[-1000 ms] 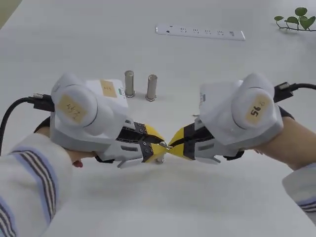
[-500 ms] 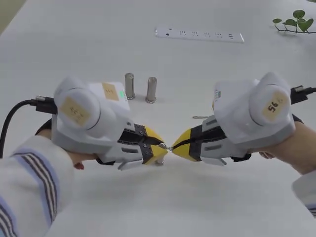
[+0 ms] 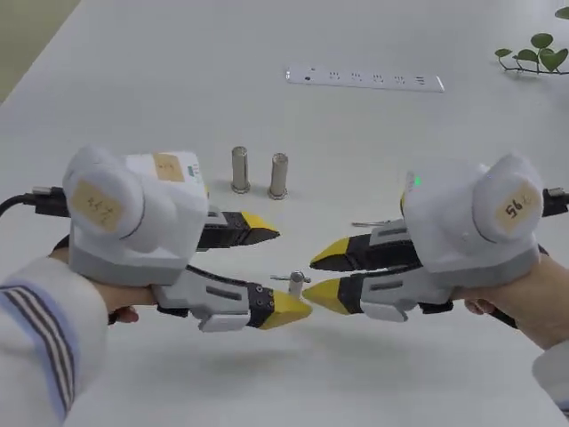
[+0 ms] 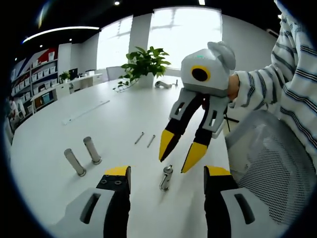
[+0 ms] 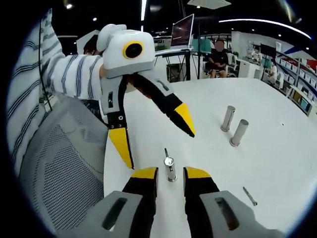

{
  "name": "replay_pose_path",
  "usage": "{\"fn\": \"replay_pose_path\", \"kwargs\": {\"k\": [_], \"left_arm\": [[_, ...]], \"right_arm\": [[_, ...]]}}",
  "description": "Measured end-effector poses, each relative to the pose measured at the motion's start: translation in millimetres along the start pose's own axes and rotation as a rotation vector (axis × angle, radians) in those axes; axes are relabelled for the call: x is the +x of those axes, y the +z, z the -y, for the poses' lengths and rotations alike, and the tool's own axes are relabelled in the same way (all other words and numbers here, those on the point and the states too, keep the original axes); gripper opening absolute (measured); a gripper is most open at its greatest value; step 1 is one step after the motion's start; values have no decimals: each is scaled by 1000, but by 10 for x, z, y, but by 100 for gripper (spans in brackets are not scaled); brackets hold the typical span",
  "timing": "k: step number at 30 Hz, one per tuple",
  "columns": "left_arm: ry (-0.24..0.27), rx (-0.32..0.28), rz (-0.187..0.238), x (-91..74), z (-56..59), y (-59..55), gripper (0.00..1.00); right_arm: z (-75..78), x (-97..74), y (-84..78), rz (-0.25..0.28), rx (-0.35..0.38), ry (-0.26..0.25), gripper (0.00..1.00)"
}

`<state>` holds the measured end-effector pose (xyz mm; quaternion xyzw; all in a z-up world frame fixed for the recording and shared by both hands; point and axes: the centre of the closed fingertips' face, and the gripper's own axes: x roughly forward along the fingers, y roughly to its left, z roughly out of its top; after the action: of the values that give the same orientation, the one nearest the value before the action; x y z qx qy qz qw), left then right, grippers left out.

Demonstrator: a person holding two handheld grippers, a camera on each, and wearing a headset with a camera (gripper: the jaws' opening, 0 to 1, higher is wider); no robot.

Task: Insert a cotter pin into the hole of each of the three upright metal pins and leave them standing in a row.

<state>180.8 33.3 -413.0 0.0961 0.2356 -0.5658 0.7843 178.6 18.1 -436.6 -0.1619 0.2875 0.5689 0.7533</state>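
In the head view my left gripper and right gripper point tip to tip, both with jaws spread and nothing in them. The near metal pin stands upright between them, touched by neither, with a cotter pin lying across its top. I take this as the first fitting done and let go. The two bare metal pins stand side by side farther out, well apart from the near one. Around them the white table is open, and the power strip lies far beyond.

In the left gripper view my jaws gape wide on either side of the near metal pin. Two loose cotter pins lie together between the bare pins and the right gripper's tips. Next, I judge, the right gripper must pinch one of them by its end while the left steadies a bare pin. The table edge runs close on this view's right, with a mesh chair past it, so I would work toward the middle.

In the right gripper view my jaws stand closer together, flanking the near pin's base without gripping it. The cotter pin juts from the head; whether it sits fully through the hole is too small to tell. I should back straight out so as not to topple the pin.
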Motion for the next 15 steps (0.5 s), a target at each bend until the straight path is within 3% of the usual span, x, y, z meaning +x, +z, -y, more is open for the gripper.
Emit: {"fn": "replay_pose_path", "kwargs": {"k": [3, 4, 6, 9, 11, 15], "left_arm": [[2, -41, 30, -101, 28, -17, 67], [8, -74, 61, -133, 43, -1, 71], [-3, -133, 83, -187, 98, -29, 80], [32, -152, 88, -254, 96, -99, 91], [62, -178, 102, -297, 87, -123, 97], [84, -210, 118, -371, 122, -154, 99]], "right_arm": [[-14, 33, -49, 25, 36, 5, 22], [-19, 46, -62, 34, 49, 7, 23], [-35, 84, -84, 57, 68, 13, 27], [-69, 126, -61, 101, 77, 26, 26], [-83, 148, -66, 104, 72, 30, 27], [-105, 225, -98, 99, 61, 37, 29]]}}
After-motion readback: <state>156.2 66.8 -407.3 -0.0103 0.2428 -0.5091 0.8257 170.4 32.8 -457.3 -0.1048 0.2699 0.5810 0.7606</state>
